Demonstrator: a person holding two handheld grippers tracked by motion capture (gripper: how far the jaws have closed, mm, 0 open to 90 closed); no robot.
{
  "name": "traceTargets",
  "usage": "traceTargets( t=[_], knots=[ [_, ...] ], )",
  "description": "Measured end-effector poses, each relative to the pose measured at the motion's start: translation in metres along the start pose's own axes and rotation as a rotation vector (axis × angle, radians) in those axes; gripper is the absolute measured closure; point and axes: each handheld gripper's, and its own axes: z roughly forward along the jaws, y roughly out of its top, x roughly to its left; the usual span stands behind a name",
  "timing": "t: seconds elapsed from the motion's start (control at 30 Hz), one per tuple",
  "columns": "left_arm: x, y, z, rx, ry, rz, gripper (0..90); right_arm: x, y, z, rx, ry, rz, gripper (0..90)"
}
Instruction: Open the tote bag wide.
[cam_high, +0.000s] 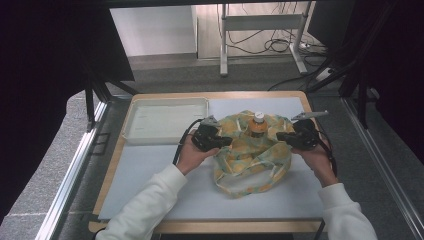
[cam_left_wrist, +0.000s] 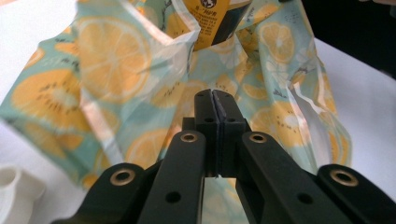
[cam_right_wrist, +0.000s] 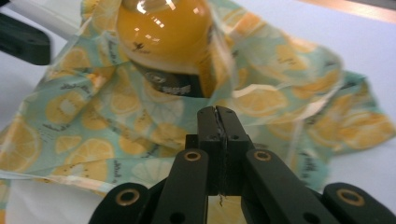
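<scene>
Desk (cam_high: 150, 170) with pale mat; white tray (cam_high: 165, 120) at 10 o'clock from centre.

Lemon-print cloth (cam_high: 250, 160) lies bunched near the desk's middle, spreading toward 6 o'clock. An orange bottle (cam_high: 258, 125) with a white cap stands upright in the cloth's 12 o'clock part, fabric gathered round its lower body.

Left claw (cam_high: 226, 141) sits at the cloth's 9 o'clock edge, touching the fabric. In the left gripper view the left claw (cam_left_wrist: 215, 100) has its jaws pressed flat together; the cloth (cam_left_wrist: 116, 70) lies just past the tips, and whether a fold is pinched cannot be told. Bottle (cam_left_wrist: 212, 18) at 12 o'clock beyond.

Right claw (cam_high: 280, 136) sits at the cloth's 3 o'clock edge. In the right gripper view the right claw (cam_right_wrist: 217, 116) is likewise closed tight, the cloth (cam_right_wrist: 93, 121) under and ahead, the bottle (cam_right_wrist: 163, 32) at 11 o'clock, close by.
</scene>
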Motion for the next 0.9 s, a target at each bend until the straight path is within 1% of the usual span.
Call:
traceTargets(
  t=[0.07, 0.13, 0.17, 0.23, 0.27, 0.47, 0.5, 0.57, 0.6, 0.73, 0.77, 0.83, 0.9],
  knots=[
    [0.001, 0.006, 0.006, 0.020, -0.001, 0.014, 89.4, 0.001, -0.004, 0.004, -0.005, 0.013, 0.010, 89.0],
    [0.002, 0.011, 0.014, 0.025, -0.005, 0.009, 89.4, 0.004, -0.008, 0.008, -0.011, 0.026, 0.022, 89.0],
    [0.003, 0.013, 0.017, 0.031, -0.010, 0.006, 89.4, 0.005, -0.010, 0.011, -0.008, 0.030, 0.021, 89.0],
    [0.005, 0.016, 0.022, 0.037, -0.013, 0.004, 89.4, 0.007, -0.012, 0.015, 0.016, 0.021, 0.008, 89.1],
    [0.005, 0.017, 0.024, 0.034, -0.017, 0.000, 89.4, 0.008, -0.013, 0.015, 0.020, 0.018, 0.004, 89.0],
    [0.006, 0.021, 0.036, 0.052, -0.023, -0.004, 89.4, 0.007, -0.014, 0.017, 0.016, 0.026, 0.009, 89.0],
    [0.006, 0.022, 0.039, 0.060, -0.023, 0.002, 89.4, 0.007, -0.014, 0.017, 0.015, 0.027, 0.010, 89.0],
    [0.009, 0.026, 0.044, 0.081, -0.001, 0.018, 89.4, 0.008, -0.014, 0.018, 0.016, 0.028, 0.012, 89.0],
    [0.012, 0.029, 0.045, 0.090, 0.005, 0.014, 89.4, 0.008, -0.014, 0.018, 0.014, 0.026, 0.011, 89.1],
    [0.027, 0.036, 0.053, 0.076, 0.007, -0.029, 89.5, 0.009, -0.015, 0.022, 0.018, 0.029, 0.016, 89.1],
    [0.030, 0.037, 0.055, 0.079, 0.014, -0.036, 89.5, 0.009, -0.016, 0.024, 0.022, 0.030, 0.015, 89.1],
    [0.037, 0.039, 0.061, 0.077, 0.027, -0.051, 89.5, 0.010, -0.017, 0.029, 0.038, 0.029, 0.010, 89.1],
    [0.046, 0.040, 0.067, 0.071, 0.026, -0.081, 89.5, 0.009, -0.019, 0.035, 0.059, 0.016, -0.001, 89.1]
  ],
)
